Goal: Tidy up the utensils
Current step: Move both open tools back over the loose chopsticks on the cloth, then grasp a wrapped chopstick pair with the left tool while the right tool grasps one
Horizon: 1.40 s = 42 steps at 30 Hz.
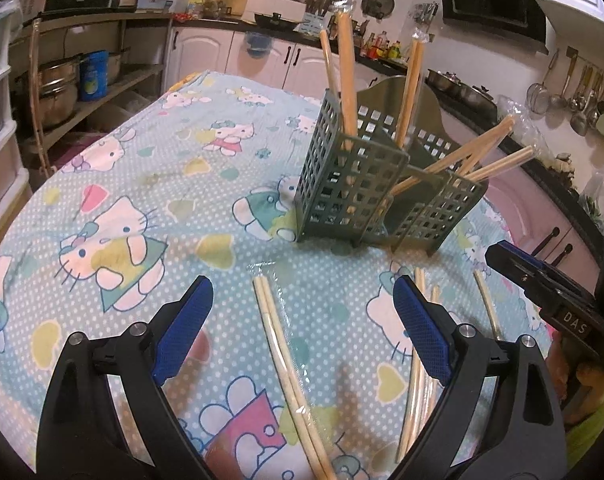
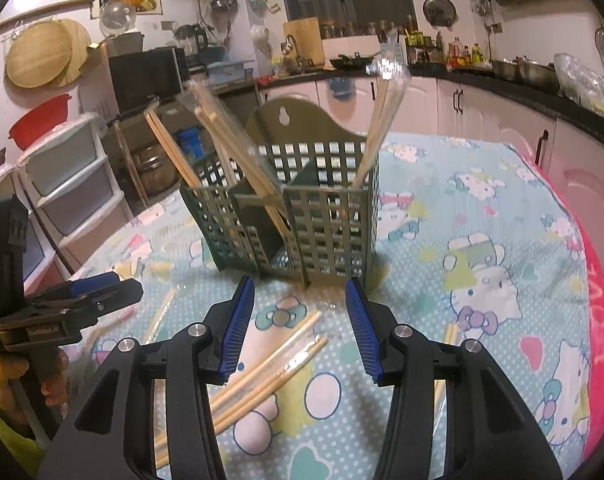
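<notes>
A green lattice utensil holder stands upright on the cartoon-print tablecloth, with several wrapped wooden chopsticks leaning in its compartments. My left gripper is open just above the cloth, and a wrapped chopstick pair lies between its fingers, untouched. More chopsticks lie under its right finger. My right gripper is open in front of the holder with nothing between its pads. Loose chopsticks lie on the cloth below it. Each gripper shows at the edge of the other's view.
Kitchen counters with pots and bottles run behind the table. Plastic drawers stand off the table's left side. A pink cloth edge marks the table's right rim. A person's hand holds the left gripper's handle.
</notes>
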Tool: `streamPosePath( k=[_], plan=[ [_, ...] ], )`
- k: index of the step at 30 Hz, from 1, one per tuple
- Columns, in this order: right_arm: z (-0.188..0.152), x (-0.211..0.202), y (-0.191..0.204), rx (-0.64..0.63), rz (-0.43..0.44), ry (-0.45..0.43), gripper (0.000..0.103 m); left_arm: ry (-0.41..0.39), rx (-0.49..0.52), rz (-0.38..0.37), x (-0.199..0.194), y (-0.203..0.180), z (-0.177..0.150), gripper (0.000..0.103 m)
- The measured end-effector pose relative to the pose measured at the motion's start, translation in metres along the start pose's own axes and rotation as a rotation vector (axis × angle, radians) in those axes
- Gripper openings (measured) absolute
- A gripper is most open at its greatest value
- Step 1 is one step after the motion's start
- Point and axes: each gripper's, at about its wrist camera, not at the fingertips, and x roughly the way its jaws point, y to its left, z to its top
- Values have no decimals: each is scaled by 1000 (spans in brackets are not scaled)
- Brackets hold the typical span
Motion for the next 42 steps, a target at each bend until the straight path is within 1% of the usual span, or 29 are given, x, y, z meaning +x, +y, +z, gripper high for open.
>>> streamPosePath(
  k=[4, 6, 8, 16, 17, 18, 20, 24, 27, 28, 30, 31, 32, 33, 34, 35, 36, 38, 39, 41, 42],
  plan=[
    [-6, 7, -1, -2, -13, 36, 46, 15, 3, 8, 5, 1, -4, 83],
    [-9, 11, -1, -2, -20, 55, 46, 23, 8, 13, 8, 1, -6, 87],
    [-12, 16, -1, -2, -25, 77, 46, 34, 15, 24, 12, 2, -8, 87],
    [-23, 39, -8, 30, -48, 180, 45, 105, 20, 37, 34, 4, -14, 89],
    [-24, 42, -9, 37, -46, 190, 44, 112, 22, 39, 36, 4, -14, 89],
    [-25, 45, -11, 46, -42, 202, 40, 122, 24, 41, 39, 4, -15, 89],
    [-25, 51, -13, 61, -37, 220, 39, 136, 25, 46, 43, 5, -15, 89],
    [-24, 61, -19, 96, -28, 247, 34, 140, 24, 48, 49, 5, -13, 89],
    [-23, 65, -22, 119, -22, 244, 32, 135, 10, 48, 52, 6, -10, 86],
    [-22, 66, -23, 128, -19, 243, 32, 134, 7, 47, 53, 7, -9, 84],
    [-21, 68, -26, 143, -17, 242, 26, 130, -7, 49, 54, 9, -7, 77],
    [-21, 69, -26, 145, -17, 240, 24, 129, -15, 49, 54, 11, -5, 73],
    [-21, 69, -26, 146, -13, 239, 21, 128, -20, 50, 54, 11, -4, 67],
    [-21, 69, -26, 145, -13, 238, 17, 127, -25, 55, 55, 12, -2, 63],
    [-21, 69, -25, 143, -13, 236, 16, 127, -28, 60, 56, 12, -1, 55],
    [-21, 69, -24, 140, -8, 234, 11, 127, -33, 62, 57, 13, -1, 48],
    [-20, 68, -24, 138, -7, 229, 9, 127, -37, 63, 57, 14, 0, 45],
    [-20, 65, -23, 142, -5, 222, 9, 127, -51, 68, 58, 17, 1, 31],
    [-20, 64, -24, 147, -6, 219, 9, 127, -56, 73, 58, 18, 2, 26],
    [-21, 61, -26, 159, -7, 216, 9, 127, -70, 69, 58, 22, 2, 10],
    [-21, 59, -28, 169, -6, 212, 9, 127, -76, 68, 57, 24, 2, 8]
  ],
)
